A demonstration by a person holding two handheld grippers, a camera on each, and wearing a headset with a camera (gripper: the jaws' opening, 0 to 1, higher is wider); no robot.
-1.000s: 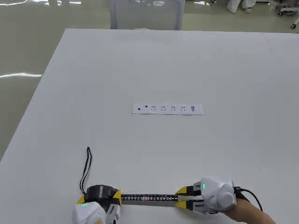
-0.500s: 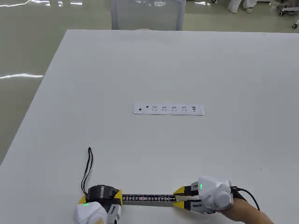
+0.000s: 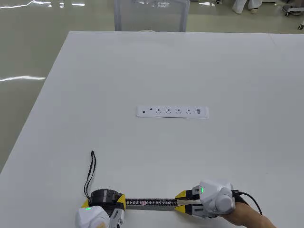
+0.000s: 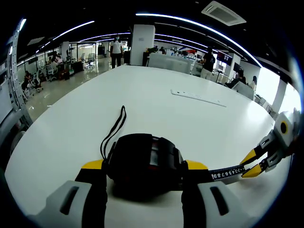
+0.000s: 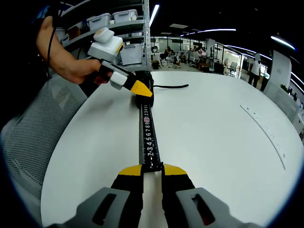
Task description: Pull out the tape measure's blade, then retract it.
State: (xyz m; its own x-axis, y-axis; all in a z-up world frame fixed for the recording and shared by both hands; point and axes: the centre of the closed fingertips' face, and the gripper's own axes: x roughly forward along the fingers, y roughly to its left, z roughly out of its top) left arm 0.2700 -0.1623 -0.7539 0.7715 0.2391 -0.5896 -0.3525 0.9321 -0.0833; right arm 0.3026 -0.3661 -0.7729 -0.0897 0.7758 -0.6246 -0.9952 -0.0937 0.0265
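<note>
A black tape measure case lies near the table's front edge, its black wrist strap trailing away. My left gripper is shut on the case. The blade runs out to the right, flat over the table. My right gripper is shut on the blade's end, its yellow fingertips pinching it.
A white power strip lies mid-table. The white table stretches far ahead; its left edge drops to a glossy floor. A chair back stands at the far edge. Shelves with bins stand behind.
My right gripper has moved slightly left toward the case, so the exposed blade is a little shorter. The left gripper holds still on the case. The head view shifted slightly.
</note>
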